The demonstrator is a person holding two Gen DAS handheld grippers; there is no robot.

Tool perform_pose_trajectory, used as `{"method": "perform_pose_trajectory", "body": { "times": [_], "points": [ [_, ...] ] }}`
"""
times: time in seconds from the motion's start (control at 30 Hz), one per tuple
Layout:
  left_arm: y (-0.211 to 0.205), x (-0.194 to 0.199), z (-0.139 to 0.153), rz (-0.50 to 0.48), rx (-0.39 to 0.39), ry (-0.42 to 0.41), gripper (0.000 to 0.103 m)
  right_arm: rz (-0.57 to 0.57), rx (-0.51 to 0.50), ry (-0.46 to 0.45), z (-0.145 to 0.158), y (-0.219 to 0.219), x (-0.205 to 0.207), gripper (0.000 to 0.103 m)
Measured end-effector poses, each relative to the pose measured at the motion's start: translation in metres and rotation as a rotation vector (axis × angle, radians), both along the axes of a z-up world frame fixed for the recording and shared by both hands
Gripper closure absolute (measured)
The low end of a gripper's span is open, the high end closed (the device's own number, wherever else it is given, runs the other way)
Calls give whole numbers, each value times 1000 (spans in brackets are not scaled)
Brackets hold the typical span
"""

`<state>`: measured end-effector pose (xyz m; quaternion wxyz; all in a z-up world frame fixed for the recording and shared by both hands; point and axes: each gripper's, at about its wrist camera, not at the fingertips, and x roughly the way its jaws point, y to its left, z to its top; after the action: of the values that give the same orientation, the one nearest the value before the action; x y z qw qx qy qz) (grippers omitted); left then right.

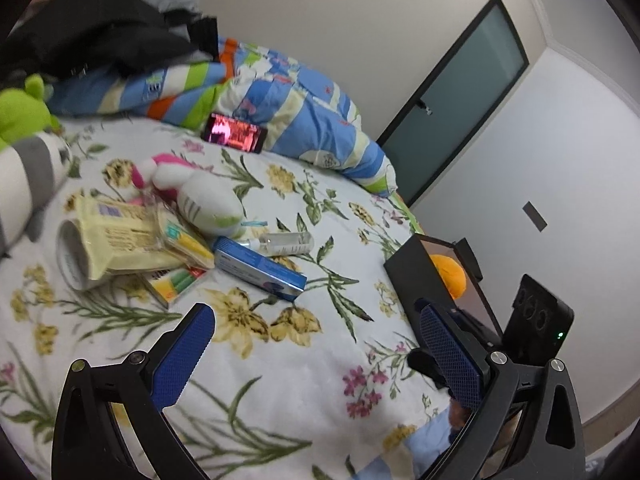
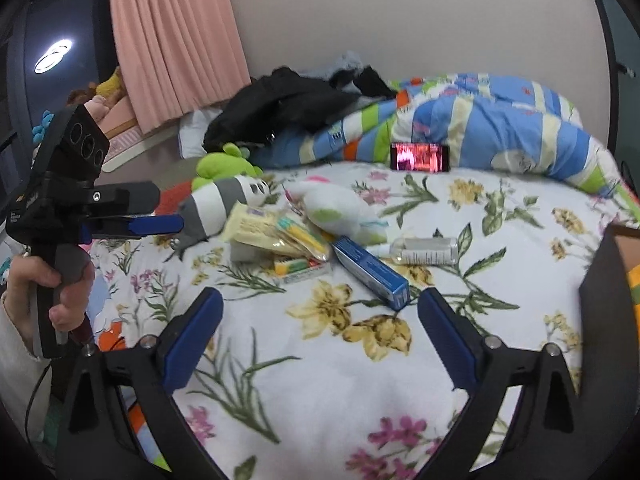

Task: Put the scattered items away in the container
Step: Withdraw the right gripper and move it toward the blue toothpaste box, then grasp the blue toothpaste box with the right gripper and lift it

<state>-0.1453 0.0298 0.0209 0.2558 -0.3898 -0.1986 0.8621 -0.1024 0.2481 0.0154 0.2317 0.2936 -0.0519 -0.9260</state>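
Scattered items lie on the flowered bedspread: a blue box (image 1: 260, 270) (image 2: 372, 270), a clear bottle (image 1: 286, 243) (image 2: 424, 251), a yellow packet (image 1: 124, 240) (image 2: 260, 228), a marker box (image 1: 176, 284) (image 2: 304, 268) and a white plush (image 1: 200, 196) (image 2: 340, 212). The black container (image 1: 420, 276) (image 2: 600, 288) stands on the right with something orange inside. My left gripper (image 1: 312, 308) hangs open over bare bedspread, short of the blue box. My right gripper (image 2: 320, 300) is also open and holds nothing, with the blue box just beyond its right fingertip.
A lit phone (image 2: 420, 157) leans on a striped quilt (image 2: 500, 120) at the back, under dark clothes (image 2: 288, 100). A grey-striped plush (image 2: 224, 204) and a green plush (image 2: 220, 164) lie on the left. A hand (image 2: 68, 280) holds the left gripper's handle.
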Motion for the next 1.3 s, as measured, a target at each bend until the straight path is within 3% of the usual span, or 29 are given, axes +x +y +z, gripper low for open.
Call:
{"method": "perform_pose_trajectory", "body": {
  "times": [0.33, 0.5, 0.63, 0.8, 0.97, 1.1, 1.2, 1.3],
  "points": [
    [15, -59, -67, 12, 77, -125, 1, -12, 78, -44, -56, -2, -69, 14],
    [24, -94, -98, 40, 111, -184, 19, -5, 148, -52, -78, -5, -97, 17],
    [33, -117, -121, 59, 142, -231, 21, 11, 239, -35, -91, -8, -119, 20],
    [43, -139, -142, 101, 158, -282, 21, 36, 244, -45, -103, -7, -140, 22],
    [51, -153, -157, 150, 126, -339, 21, 74, 231, -69, -117, -13, -154, 27],
    [55, -159, -169, 171, 106, -368, 22, 126, 246, -91, -124, -24, -158, 37],
    [51, -160, -176, 197, 116, -376, 37, 157, 283, -87, -126, -34, -153, 56],
    [41, -153, -182, 224, 172, -375, 51, 183, 300, -78, -125, -42, -146, 58]
  ]
}}
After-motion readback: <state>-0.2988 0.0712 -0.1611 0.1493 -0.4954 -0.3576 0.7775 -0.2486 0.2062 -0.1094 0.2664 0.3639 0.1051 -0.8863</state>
